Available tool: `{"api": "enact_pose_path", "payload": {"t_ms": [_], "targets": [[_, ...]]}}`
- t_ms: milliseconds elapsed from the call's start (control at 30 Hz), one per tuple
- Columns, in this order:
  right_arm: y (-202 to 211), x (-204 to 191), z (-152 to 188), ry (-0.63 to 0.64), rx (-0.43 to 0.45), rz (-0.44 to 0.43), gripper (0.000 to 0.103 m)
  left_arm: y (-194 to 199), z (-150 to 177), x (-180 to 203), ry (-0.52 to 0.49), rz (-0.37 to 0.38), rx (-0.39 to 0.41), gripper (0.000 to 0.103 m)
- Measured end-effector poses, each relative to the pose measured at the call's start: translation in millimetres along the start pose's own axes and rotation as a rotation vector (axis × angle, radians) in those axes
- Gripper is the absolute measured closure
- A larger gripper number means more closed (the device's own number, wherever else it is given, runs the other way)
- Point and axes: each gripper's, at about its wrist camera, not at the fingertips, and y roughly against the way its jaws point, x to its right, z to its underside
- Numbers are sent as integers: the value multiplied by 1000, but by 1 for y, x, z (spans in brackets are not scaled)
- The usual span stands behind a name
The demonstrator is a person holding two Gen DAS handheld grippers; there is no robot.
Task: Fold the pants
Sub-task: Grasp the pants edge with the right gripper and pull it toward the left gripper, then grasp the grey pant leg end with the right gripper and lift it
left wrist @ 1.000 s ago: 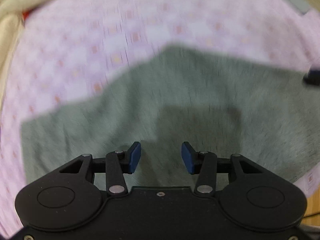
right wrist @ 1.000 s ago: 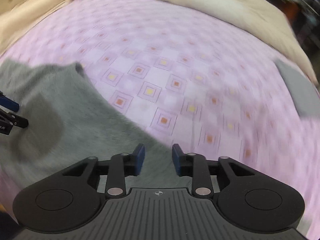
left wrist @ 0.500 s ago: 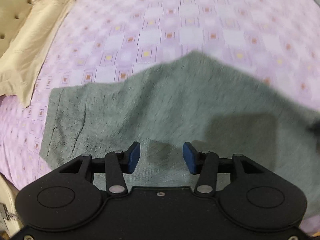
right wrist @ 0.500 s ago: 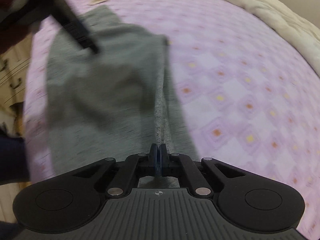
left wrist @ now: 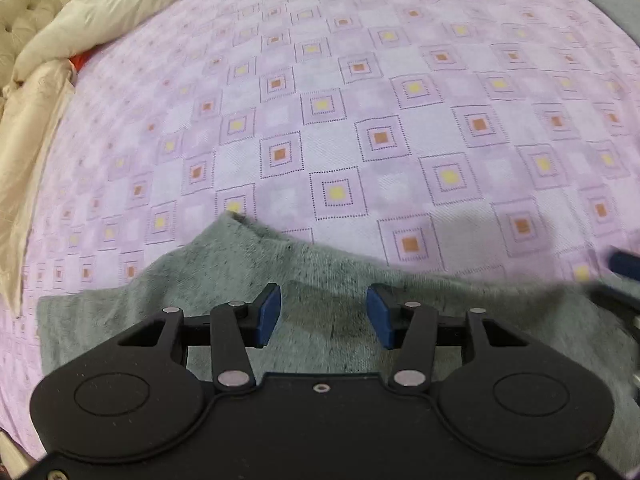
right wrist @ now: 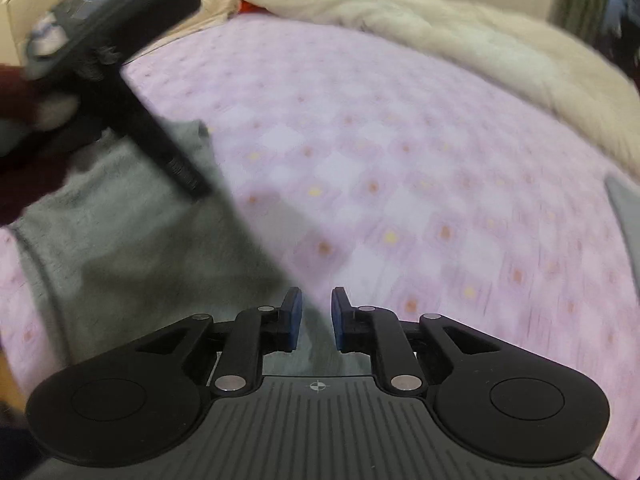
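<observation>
Grey pants (left wrist: 320, 280) lie on the bed (left wrist: 360, 120). The left gripper (left wrist: 323, 314) hangs released above them. The right gripper (right wrist: 316, 318), at their 3 o'clock edge, has just been opening, nothing clamped.

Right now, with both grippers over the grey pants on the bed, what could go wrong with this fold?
1. The right gripper has just been opening its jaws, and nothing is pinched between them, so the grey knit pants may slump out of the fold.
2. The left gripper hovers open and holds no cloth.
3. The two grippers sit close together and could bump over the purple checked bedsheet.
</observation>
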Motion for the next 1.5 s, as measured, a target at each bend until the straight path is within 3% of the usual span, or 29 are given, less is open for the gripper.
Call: {"api": "enact_pose_path", "payload": {"t_ms": [100,233,400,533,600,733,833,933,967,1067,1233,1367,1400,1433,1467,1500], "targets": [[-2,10,30,-85,-109,91,87,-15,-3,-5,20,-14,-34,45],[29,58,82,-426,-168,280,85,-22,-12,-22,51,31,-39,44],[75,95,142,-724,-232,513,83,-20,-13,-28,11,35,-32,45],[120,92,158,-864,-153,609,81,2,-6,-22,-18,68,27,47],[136,84,167,-932,-116,647,72,18,7,-14,-65,117,58,47],[165,72,193,-1076,-77,684,71,33,42,11,-170,206,48,47],[170,77,216,-1126,-76,671,70,30,75,31,-228,248,-20,47],[173,77,228,-1144,-63,633,58,15,101,47,-284,223,-108,46],[172,81,231,-1155,-55,613,54,12,109,50,-289,204,-102,43],[174,95,244,-1241,6,511,45,17,111,54,-297,174,-76,41],[165,125,271,-1330,62,411,44,11,100,55,-189,133,-129,38],[158,147,284,-1396,113,333,42,13,100,69,-156,38,-122,38],[156,151,285,-1419,110,306,48,15,102,76,-167,7,-112,38],[157,154,283,-1421,94,291,63,16,104,82,-178,-17,-105,39],[160,158,276,-1382,73,278,93,17,104,87,-188,-41,-100,39],[170,157,260,-1295,77,276,93,18,105,92,-194,-61,-97,39]]}}
